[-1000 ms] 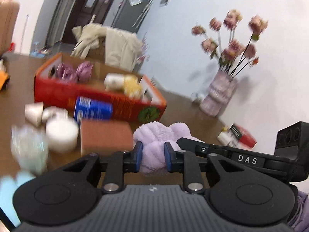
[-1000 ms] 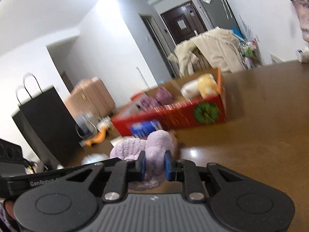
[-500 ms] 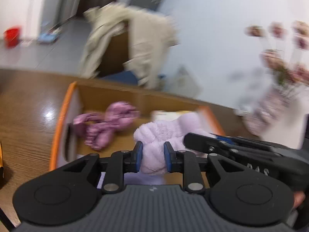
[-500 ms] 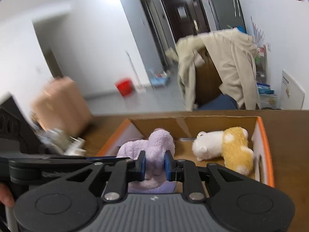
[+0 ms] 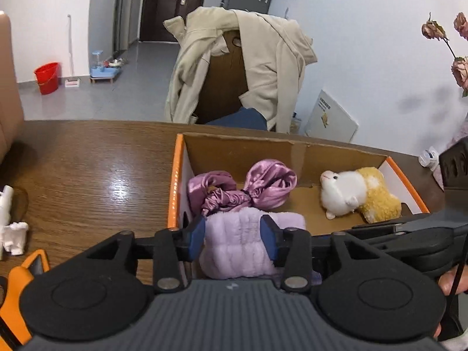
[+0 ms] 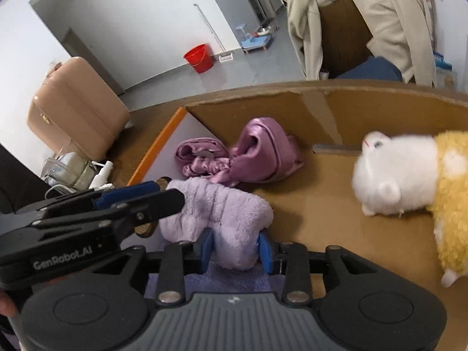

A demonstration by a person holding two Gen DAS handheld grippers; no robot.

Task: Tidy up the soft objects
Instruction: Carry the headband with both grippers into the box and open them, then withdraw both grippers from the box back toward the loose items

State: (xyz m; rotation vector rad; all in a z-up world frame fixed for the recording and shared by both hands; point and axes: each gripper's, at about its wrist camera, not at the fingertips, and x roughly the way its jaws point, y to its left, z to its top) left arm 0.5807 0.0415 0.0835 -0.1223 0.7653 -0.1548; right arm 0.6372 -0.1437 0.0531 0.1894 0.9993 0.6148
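Note:
A fluffy lilac plush lies inside the orange-rimmed cardboard box, at its near left. My left gripper has its jaws spread wider around one end of the plush. My right gripper has its jaws spread around the other end. Whether the pads still press it, I cannot tell. A pink satin cloth lies just behind the plush. A white and yellow toy animal lies at the box's right.
The box stands on a brown wooden table. A chair with a beige coat stands behind the table. White crumpled items and an orange object lie at the left. A tan suitcase stands further left.
Both grippers carried the lilac plush from the table over the box and down onto its floor. Both pairs of jaws have spread wider than before.

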